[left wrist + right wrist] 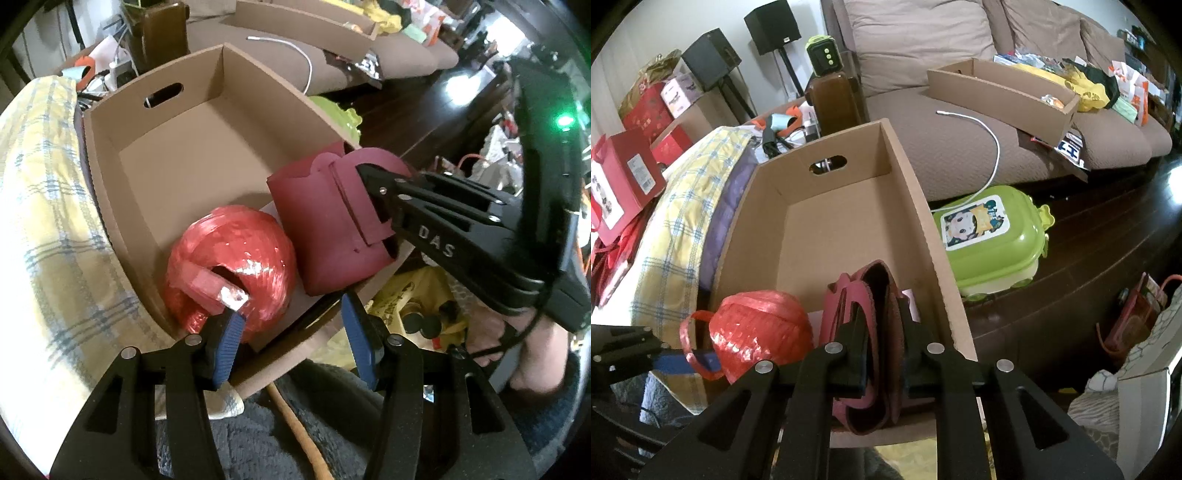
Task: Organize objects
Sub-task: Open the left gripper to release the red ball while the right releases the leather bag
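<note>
Cardboard box (110,155) open-topped, standing beside a yellow plaid blanket (40,206). Red twine ball (229,266) lies in the box's near corner. Left claw (291,347): blue pads apart, just above the ball, nothing between them. Right claw (882,354) clamped on a dark red pouch (875,295), held over the box's near end beside the ball

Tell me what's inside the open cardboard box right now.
Inside the cardboard box: a red twine ball and a maroon pouch, gripped by the right hand-held gripper. The floor beneath them is hidden.
</note>
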Demonstrator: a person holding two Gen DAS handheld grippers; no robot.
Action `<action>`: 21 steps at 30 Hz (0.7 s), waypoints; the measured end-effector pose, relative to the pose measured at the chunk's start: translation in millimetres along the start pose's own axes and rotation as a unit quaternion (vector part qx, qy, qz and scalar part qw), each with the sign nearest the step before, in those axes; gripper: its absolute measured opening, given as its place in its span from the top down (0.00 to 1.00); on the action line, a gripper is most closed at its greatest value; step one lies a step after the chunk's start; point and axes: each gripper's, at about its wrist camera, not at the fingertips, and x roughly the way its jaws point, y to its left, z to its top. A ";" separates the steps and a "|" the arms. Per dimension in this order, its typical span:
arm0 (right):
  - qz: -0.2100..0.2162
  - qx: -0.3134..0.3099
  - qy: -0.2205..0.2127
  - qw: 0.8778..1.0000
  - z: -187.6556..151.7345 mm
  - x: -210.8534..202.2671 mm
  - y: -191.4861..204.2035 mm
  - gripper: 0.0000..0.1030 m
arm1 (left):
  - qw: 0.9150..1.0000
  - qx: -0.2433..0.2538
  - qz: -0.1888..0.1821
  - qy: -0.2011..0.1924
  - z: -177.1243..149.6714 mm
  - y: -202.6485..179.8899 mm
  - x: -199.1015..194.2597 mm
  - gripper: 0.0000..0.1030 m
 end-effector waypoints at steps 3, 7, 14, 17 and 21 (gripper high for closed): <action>0.003 0.002 -0.001 1.000 0.1 -0.5 -0.6 0.87 | 1.000 -0.004 -0.002 -0.003 -1.9 2.6 -3.9 0.52; 0.001 0.003 -0.002 1.000 0.1 -1.3 -0.9 0.86 | 1.000 -0.014 -0.003 -0.002 -3.6 8.3 -7.0 0.52; 0.009 -0.017 0.009 1.000 -2.3 -0.6 4.6 0.57 | 1.000 -0.028 -0.005 -0.009 -8.2 16.7 -15.1 0.52; -0.001 -0.034 0.024 0.999 -2.0 0.6 12.2 0.54 | 0.999 -0.031 -0.008 -0.012 -9.6 19.8 -17.6 0.52; -0.033 -0.068 0.060 0.995 -3.6 -0.2 19.8 0.39 | 0.999 -0.037 -0.010 -0.018 -9.5 23.7 -21.2 0.52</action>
